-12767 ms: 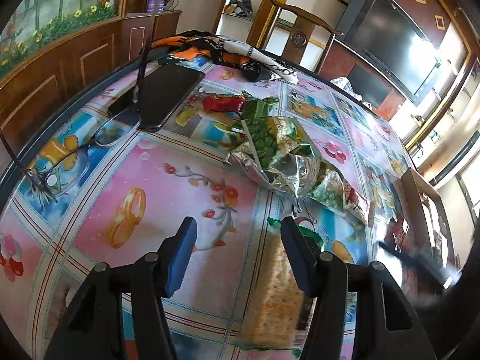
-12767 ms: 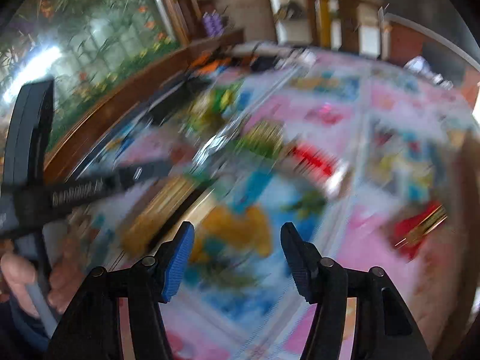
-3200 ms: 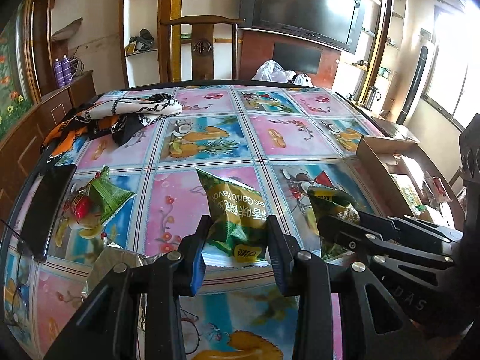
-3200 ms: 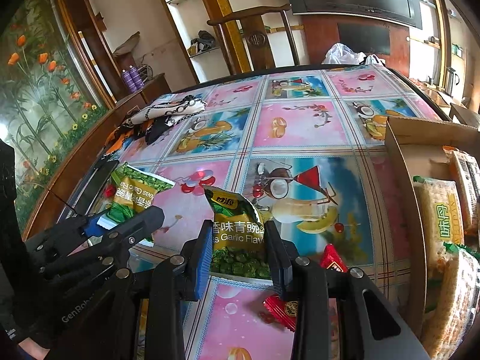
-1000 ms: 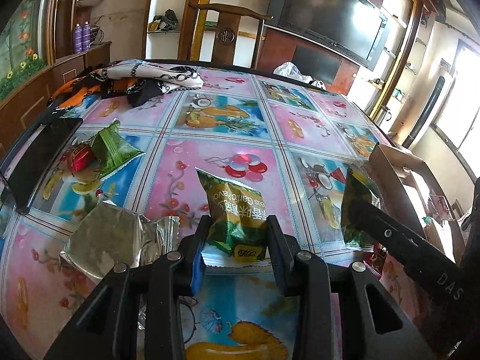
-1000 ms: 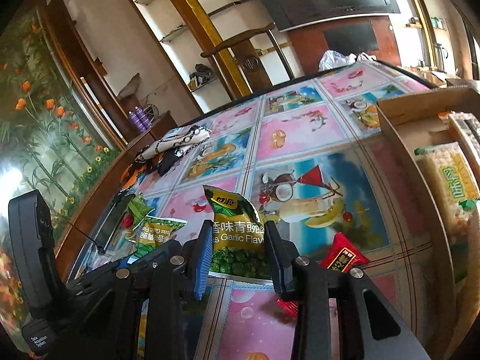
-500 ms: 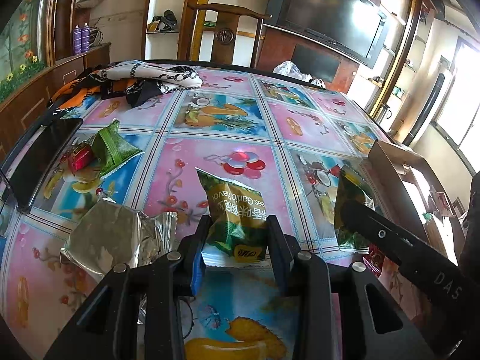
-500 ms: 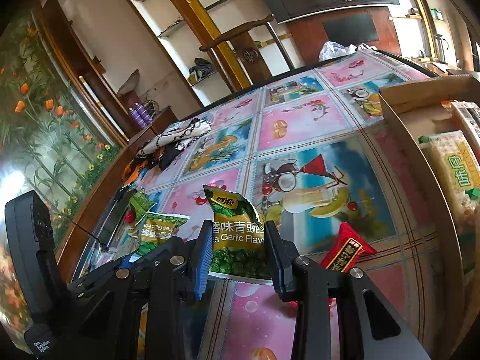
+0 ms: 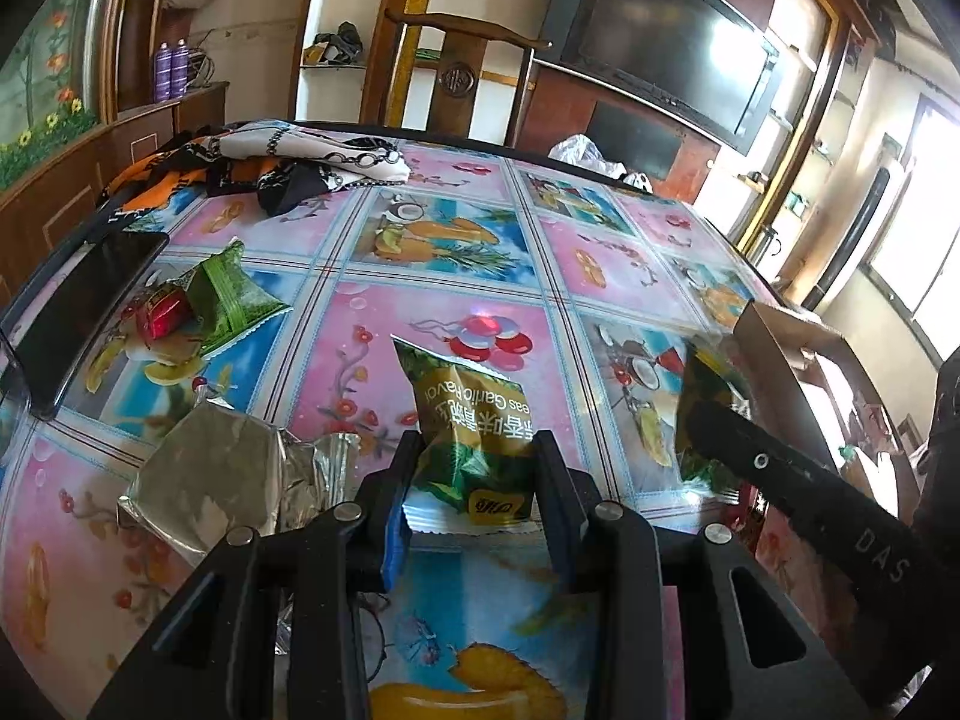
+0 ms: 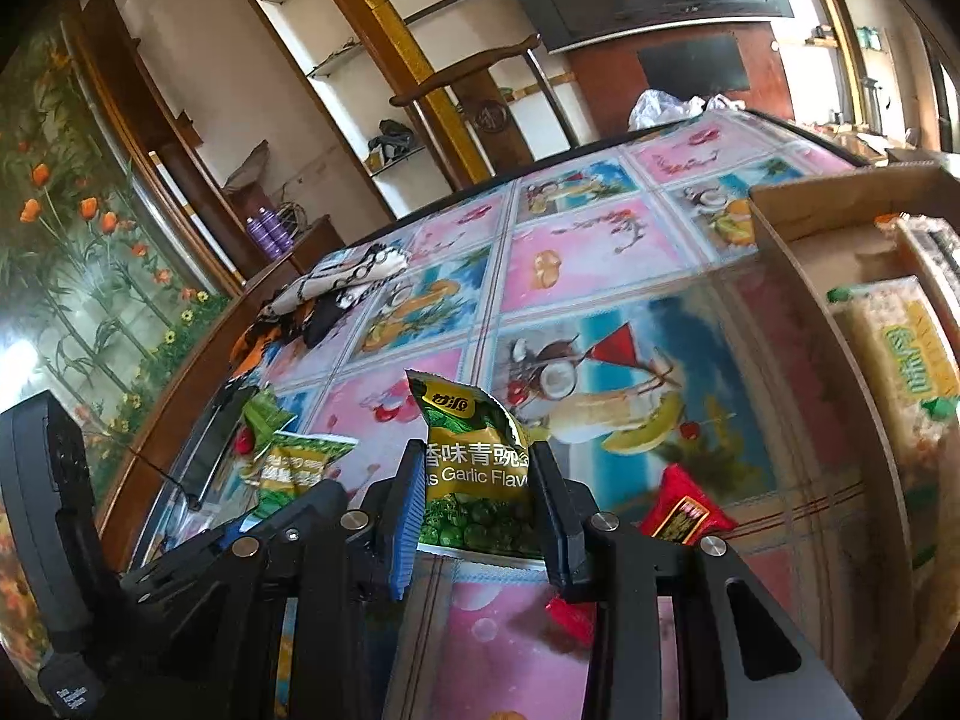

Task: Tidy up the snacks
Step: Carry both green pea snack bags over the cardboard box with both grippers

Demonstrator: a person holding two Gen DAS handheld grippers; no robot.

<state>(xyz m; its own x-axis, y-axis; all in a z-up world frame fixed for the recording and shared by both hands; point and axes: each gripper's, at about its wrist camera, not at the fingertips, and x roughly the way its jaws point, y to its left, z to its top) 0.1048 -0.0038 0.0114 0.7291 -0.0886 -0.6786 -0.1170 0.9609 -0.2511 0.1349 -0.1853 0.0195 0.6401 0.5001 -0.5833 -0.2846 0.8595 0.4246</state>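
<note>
My left gripper (image 9: 474,444) is shut on a green garlic-pea bag (image 9: 462,402), which stands up between the blue pads with its print upside down. My right gripper (image 10: 474,456) is shut on a second green pea bag (image 10: 462,420), print upright. In the left wrist view the right gripper (image 9: 708,420) reaches in from the right with its bag (image 9: 702,396). The right wrist view shows the left gripper (image 10: 300,498) at lower left with its bag (image 10: 300,462). An open cardboard box (image 10: 798,276) at the right holds cracker packs (image 10: 900,348).
On the flowered tablecloth lie a red snack packet (image 10: 684,510), a small green packet (image 9: 234,294) beside a red candy (image 9: 159,312), a crumpled silver bag (image 9: 204,480), a dark phone (image 9: 78,312) and a patterned scarf (image 9: 288,162). A wooden chair (image 9: 456,72) stands beyond the table.
In the oldest frames both grippers were open and empty; now each is shut on a pea bag. Over the last second nothing has visibly moved.
</note>
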